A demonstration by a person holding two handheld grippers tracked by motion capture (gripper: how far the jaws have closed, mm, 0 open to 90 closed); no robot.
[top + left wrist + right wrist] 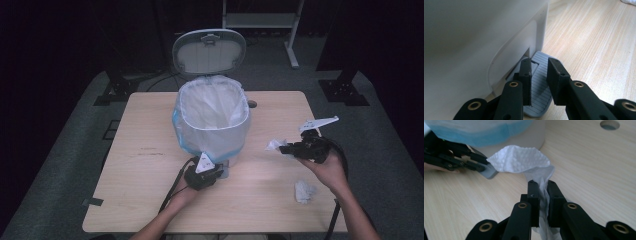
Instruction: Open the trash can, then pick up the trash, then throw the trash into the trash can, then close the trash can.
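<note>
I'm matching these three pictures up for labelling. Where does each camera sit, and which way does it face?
High view: above the person's side, facing forward and down on the table, pedal bin, both forearms.
Left gripper view: on the left gripper, looking along its jaws at the bin's pedal.
Right gripper view: on the right gripper, pinching a paper tissue.
Shared: bin, tabletop.
</note>
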